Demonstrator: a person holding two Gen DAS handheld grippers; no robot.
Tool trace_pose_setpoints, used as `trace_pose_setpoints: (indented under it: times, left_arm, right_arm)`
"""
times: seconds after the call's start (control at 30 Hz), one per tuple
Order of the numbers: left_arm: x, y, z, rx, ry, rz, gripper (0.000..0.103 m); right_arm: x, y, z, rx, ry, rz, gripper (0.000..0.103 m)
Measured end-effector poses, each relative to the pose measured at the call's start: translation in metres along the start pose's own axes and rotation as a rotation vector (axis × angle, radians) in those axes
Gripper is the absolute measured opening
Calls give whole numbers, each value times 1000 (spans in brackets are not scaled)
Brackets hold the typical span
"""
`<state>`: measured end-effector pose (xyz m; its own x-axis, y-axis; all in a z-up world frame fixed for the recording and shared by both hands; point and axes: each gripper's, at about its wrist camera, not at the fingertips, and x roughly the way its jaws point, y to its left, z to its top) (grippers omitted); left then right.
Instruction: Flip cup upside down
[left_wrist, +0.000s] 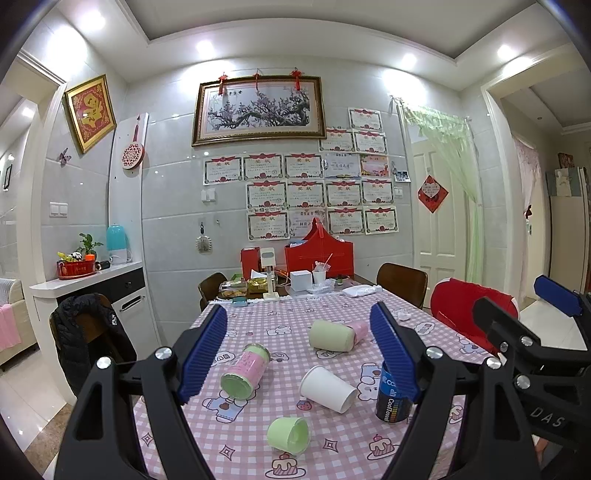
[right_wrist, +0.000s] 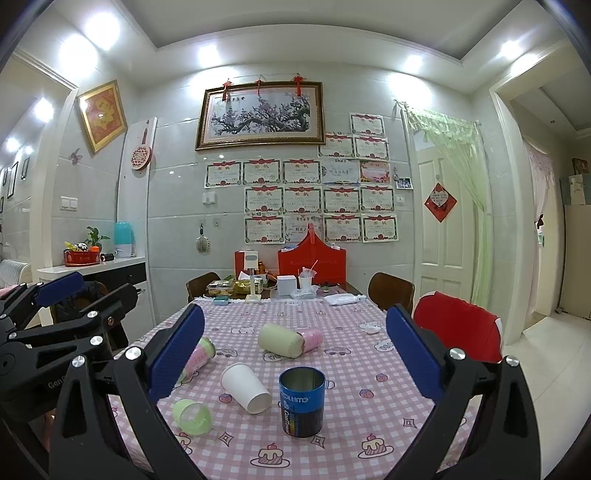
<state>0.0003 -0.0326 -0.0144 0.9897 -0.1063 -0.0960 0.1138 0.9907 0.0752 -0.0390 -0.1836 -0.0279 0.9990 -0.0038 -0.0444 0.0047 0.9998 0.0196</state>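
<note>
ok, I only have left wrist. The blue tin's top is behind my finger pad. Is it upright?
Observer: Yes. In the right wrist view the blue tin stands upright on the table, mouth up, and it looks empty inside.
Operator: Right gripper on it?
Observer: No. The right gripper is open and holds nothing. The tin sits ahead, between its fingers, touching neither.
</note>
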Motion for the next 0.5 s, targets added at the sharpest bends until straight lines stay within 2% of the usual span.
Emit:
trace_pose_setpoints:
  times: [0.5]
  left_arm:
    - [2,0,-2,3,4,2,79]
  right_arm:
    - [3,-1,-3,6,17,-9,95]
